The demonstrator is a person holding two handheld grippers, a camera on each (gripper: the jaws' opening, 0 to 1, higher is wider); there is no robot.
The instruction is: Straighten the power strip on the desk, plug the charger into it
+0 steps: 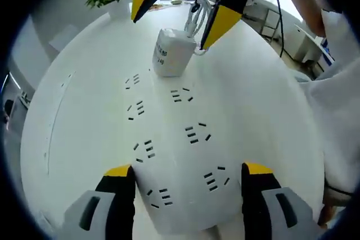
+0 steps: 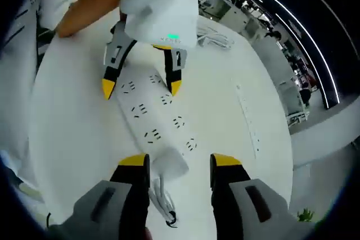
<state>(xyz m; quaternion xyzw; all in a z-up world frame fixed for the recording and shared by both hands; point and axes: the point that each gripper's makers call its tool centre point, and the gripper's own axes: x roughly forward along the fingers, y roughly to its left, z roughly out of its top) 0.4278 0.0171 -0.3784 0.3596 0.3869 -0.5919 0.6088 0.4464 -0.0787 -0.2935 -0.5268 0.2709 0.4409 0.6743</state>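
Across the white surface [image 1: 84,139] your left claw [image 1: 188,172] straddles the power strip's [image 1: 180,155] near end, open, steadying it, while your right claw [image 2: 174,167] gapes around the charger [image 2: 167,164] on the far end, ready to grip.

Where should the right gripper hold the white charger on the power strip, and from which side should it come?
Grip the charger across its two flat side faces, coming down from above. It stands on the power strip, its cable trailing from the end facing the right gripper, whose open jaws straddle it. The left gripper frames the other end.
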